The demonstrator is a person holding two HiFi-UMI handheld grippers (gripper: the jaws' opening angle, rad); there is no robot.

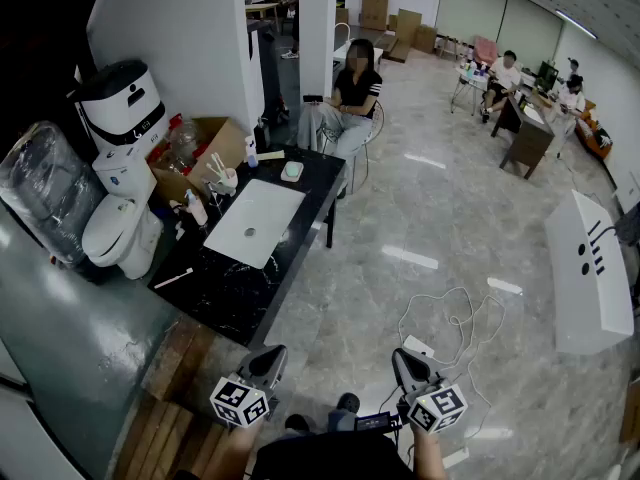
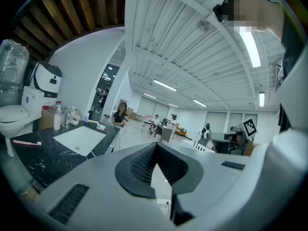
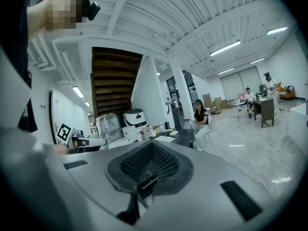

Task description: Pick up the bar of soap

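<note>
The bar of soap (image 1: 292, 171) is pale green and lies in a small dish at the far end of the black counter (image 1: 225, 293), beyond the white sink (image 1: 255, 223). It is tiny in the left gripper view (image 2: 101, 126) and in the right gripper view (image 3: 173, 132). Both grippers are held low at the bottom of the head view, well short of the counter. My left gripper (image 1: 270, 360) (image 2: 155, 148) has its jaws together with nothing between them. My right gripper (image 1: 405, 360) (image 3: 151, 146) is also shut and holds nothing.
Bottles, a cup and a toothbrush (image 1: 173, 278) lie on the counter. A toilet (image 1: 120, 233) stands to its left, wooden planks (image 1: 180, 368) at its near end. A person (image 1: 350, 103) sits beyond the counter. A white cable (image 1: 450, 313) lies on the tiled floor.
</note>
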